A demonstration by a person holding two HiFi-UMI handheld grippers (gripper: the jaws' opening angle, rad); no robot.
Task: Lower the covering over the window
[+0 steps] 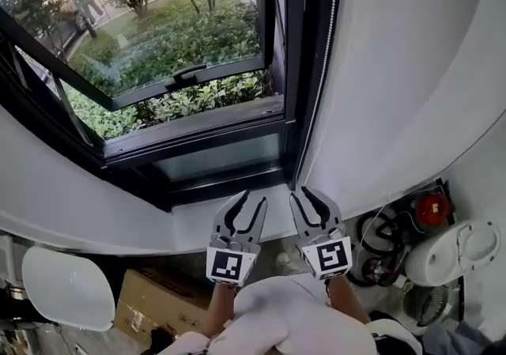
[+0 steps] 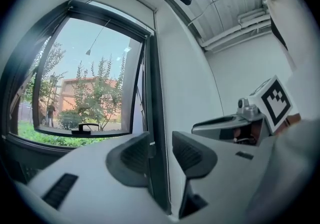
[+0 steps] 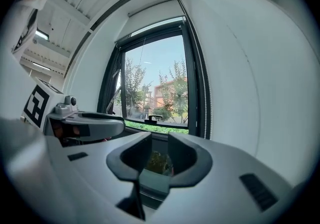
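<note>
The window (image 1: 182, 53) has a dark frame, and its lower sash (image 1: 190, 73) is tilted outward toward green bushes. A white bead chain (image 1: 328, 45) hangs down the frame's right side, seen as the bead chain (image 3: 202, 83) in the right gripper view. The covering sits rolled up at the window's top (image 3: 155, 11). My left gripper (image 1: 254, 202) and right gripper (image 1: 303, 194) are held side by side below the sill, pointing at the frame's lower right corner. The left gripper (image 2: 161, 143) is open and empty. The right gripper (image 3: 159, 143) is open with a narrower gap, nothing in it.
A white wall (image 1: 395, 69) runs right of the window. Below, on the floor, are a cardboard box (image 1: 158, 306), a white round object (image 1: 67, 286), a white appliance (image 1: 458, 251), a red item (image 1: 432, 209) and tangled cables (image 1: 379, 243).
</note>
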